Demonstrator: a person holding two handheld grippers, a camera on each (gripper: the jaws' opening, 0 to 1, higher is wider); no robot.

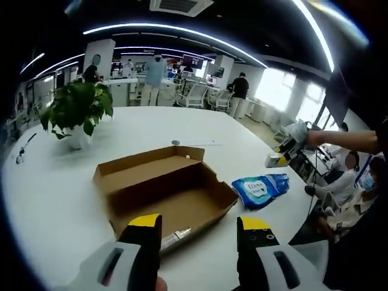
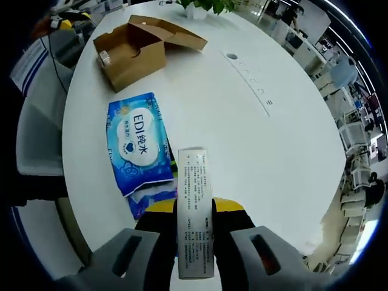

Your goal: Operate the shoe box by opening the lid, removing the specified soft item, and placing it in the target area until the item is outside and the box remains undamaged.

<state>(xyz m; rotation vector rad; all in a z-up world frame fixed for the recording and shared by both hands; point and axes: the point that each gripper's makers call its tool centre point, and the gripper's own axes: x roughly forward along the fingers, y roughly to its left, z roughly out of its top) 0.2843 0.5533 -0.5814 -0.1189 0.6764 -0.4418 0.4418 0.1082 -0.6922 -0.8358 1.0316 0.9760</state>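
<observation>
White slip (image 2: 195, 212) clamped, right hand-held gripper (image 2: 195, 209) | left hand-held gripper (image 1: 200, 225) agape

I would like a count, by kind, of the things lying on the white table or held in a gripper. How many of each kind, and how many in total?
Cardboard shoe box, open: 1
Blue wipes pack: 1
Potted plant: 1
White printed carton, clamped in the right gripper: 1
Total: 4

Your brown cardboard shoe box (image 1: 167, 194) lies open on the white table, lid folded back, seemingly empty inside. The blue wipes pack (image 2: 138, 145) lies flat just beside it, outside, label up, its near end slightly crumpled.
</observation>
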